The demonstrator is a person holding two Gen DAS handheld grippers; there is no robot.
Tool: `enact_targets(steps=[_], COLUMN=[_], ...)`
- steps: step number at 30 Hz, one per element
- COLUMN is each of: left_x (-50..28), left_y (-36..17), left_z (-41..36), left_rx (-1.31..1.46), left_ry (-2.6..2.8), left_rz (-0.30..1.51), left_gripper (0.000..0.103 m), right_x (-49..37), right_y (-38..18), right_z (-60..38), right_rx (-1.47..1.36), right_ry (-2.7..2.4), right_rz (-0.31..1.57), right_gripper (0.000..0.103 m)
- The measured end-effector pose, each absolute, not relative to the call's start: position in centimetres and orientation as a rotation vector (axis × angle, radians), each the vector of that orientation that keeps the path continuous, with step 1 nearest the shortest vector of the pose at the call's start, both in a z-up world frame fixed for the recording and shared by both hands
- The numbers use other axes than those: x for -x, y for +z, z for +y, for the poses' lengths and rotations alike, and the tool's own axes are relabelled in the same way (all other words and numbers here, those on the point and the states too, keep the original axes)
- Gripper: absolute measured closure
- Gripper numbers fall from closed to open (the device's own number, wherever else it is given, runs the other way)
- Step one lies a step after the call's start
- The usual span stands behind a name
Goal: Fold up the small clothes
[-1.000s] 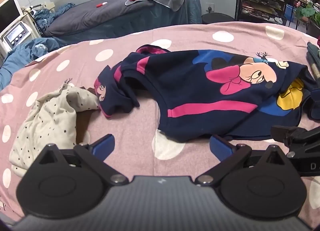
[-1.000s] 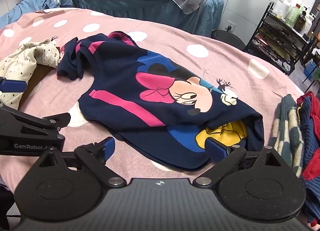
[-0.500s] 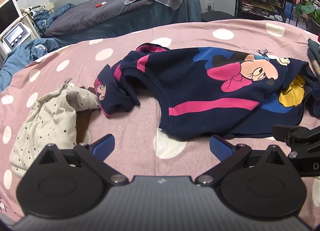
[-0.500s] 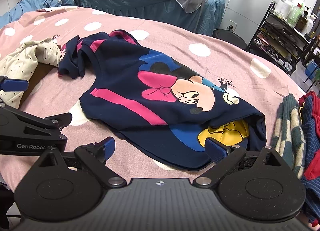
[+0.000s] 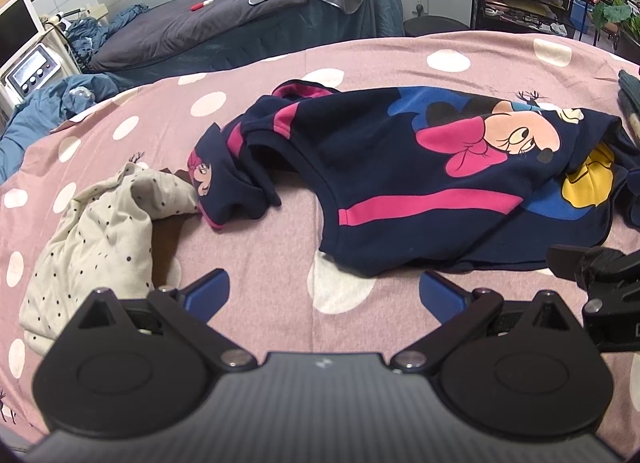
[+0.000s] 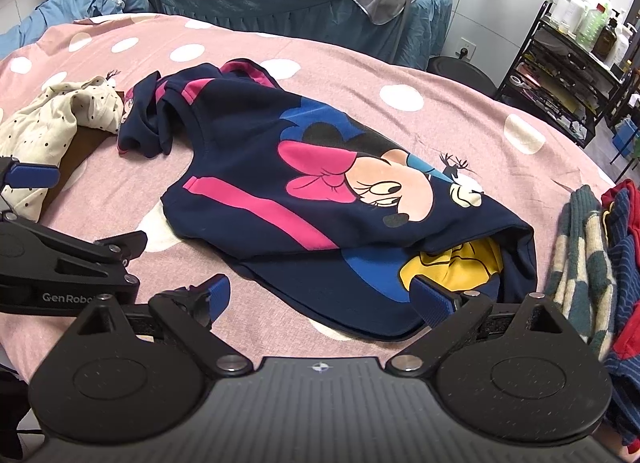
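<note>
Both grippers, left (image 5: 324, 295) and right (image 6: 320, 299), jaws wide, empty. Navy fleece sweatshirt (image 6: 288, 191), cartoon-mouse print, pink stripe, lies rumpled on pink polka-dot bedspread (image 5: 248, 247). Cream dotted garment (image 5: 100, 239) touching its sleeve.

The left gripper (image 5: 324, 295) and the right gripper (image 6: 318, 297) hover side by side just above the bed, jaws spread wide and empty, both pointing forward.
</note>
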State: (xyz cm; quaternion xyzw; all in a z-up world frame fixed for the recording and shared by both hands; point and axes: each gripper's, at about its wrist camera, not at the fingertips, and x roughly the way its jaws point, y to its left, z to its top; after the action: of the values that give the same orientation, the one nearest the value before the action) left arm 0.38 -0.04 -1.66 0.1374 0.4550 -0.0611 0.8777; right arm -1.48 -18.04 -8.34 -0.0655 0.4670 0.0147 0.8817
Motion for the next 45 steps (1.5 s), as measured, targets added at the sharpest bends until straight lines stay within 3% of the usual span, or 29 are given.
enact_targets(steps=[45], left_x=[-0.71], left_y=[-1.91], left_z=[0.46], left_rx=[-0.291], left_ry=[-0.12], left_rz=[0.96], left_gripper=[0.0], right_x=[1.34], right_y=[-8.46], right_z=[-17.57], right_rx=[0.139], right_ry=[0.05], right_rz=[0.973], right_gripper=[0.0])
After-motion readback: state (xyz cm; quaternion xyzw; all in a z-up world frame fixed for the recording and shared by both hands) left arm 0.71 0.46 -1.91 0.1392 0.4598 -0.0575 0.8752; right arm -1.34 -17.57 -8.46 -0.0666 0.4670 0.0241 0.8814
